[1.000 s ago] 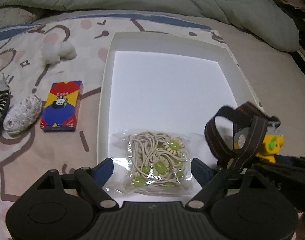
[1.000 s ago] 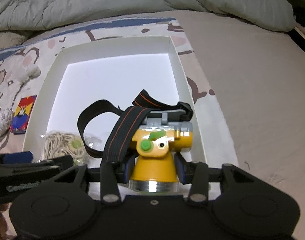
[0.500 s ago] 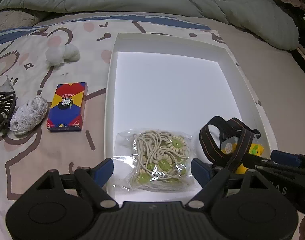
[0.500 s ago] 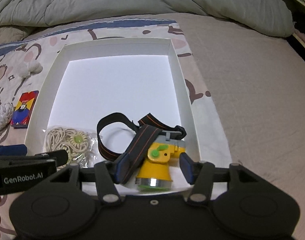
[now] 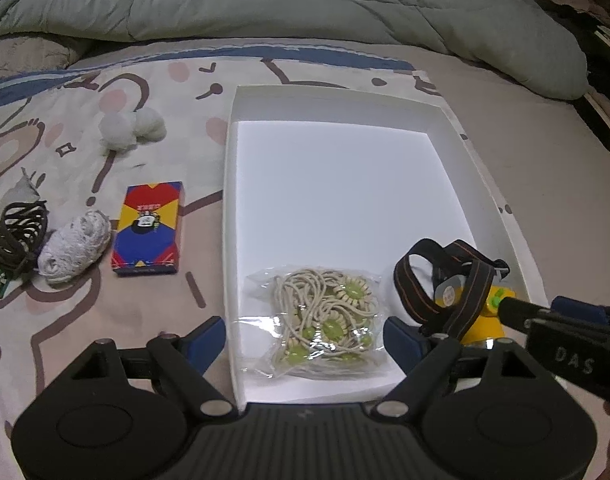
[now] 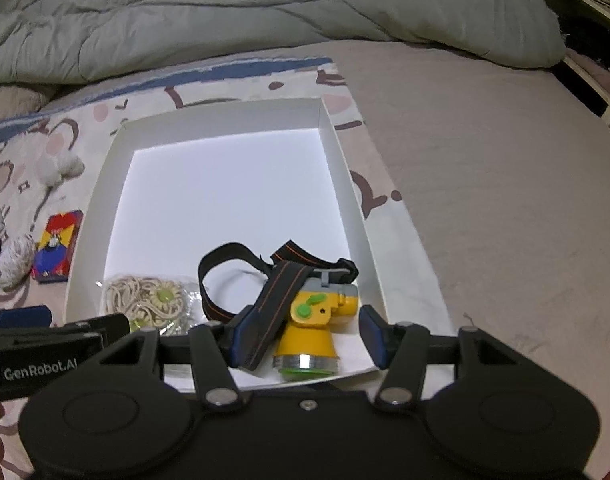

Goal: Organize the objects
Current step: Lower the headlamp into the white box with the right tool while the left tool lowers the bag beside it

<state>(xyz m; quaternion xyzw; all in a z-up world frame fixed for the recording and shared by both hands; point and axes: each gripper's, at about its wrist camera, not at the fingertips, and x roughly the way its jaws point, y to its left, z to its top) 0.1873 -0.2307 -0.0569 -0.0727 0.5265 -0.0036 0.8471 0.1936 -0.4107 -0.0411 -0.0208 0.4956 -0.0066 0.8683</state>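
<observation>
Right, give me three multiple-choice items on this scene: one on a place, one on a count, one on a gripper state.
1. Where does the yellow headlamp lie?
A. in the white box, near-right corner
B. on the blanket
C. on the card box

2. How many items are in the white box?
A. one
B. two
C. four

3. The right gripper is:
A. shut on the headlamp
B. open, fingers either side of it
C. out of view

Answers: 1 A, it rests on the box floor beside the bag of hair ties. 2 B, only headlamp and bag. 3 B, gaps show on both sides.
</observation>
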